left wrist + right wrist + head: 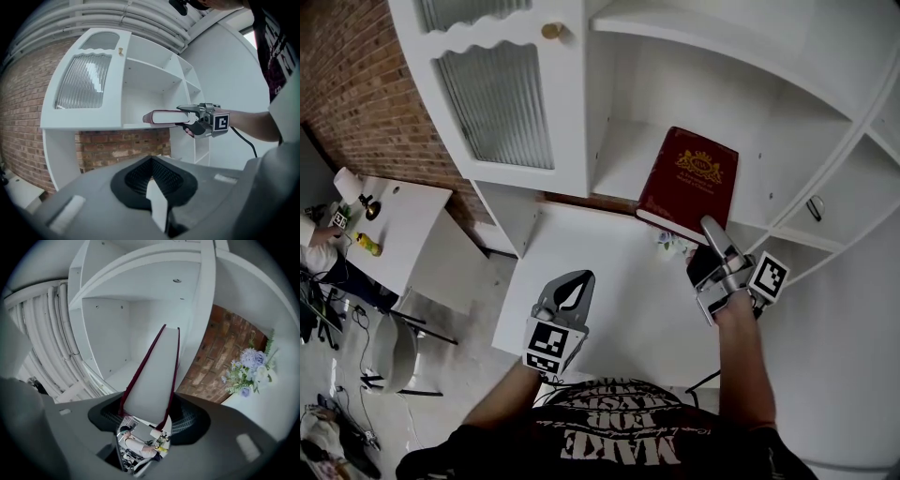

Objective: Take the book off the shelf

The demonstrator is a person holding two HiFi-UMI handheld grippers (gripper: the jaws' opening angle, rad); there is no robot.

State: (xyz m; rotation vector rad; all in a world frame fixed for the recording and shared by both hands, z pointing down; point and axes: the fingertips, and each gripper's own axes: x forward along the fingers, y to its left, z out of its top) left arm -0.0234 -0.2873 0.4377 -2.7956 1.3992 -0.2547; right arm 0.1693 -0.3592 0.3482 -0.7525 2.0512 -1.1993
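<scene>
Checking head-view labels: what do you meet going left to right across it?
side table → ribbed glass door → left gripper → book. The right gripper is left out because it overlaps the book.

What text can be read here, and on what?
"MAKE": on the person's shirt, upside down; its other lines are unreadable.
Gold crest and lettering on the book cover: too blurred to read.
The left marker cube and right marker cube: square patterns, no words.
</scene>
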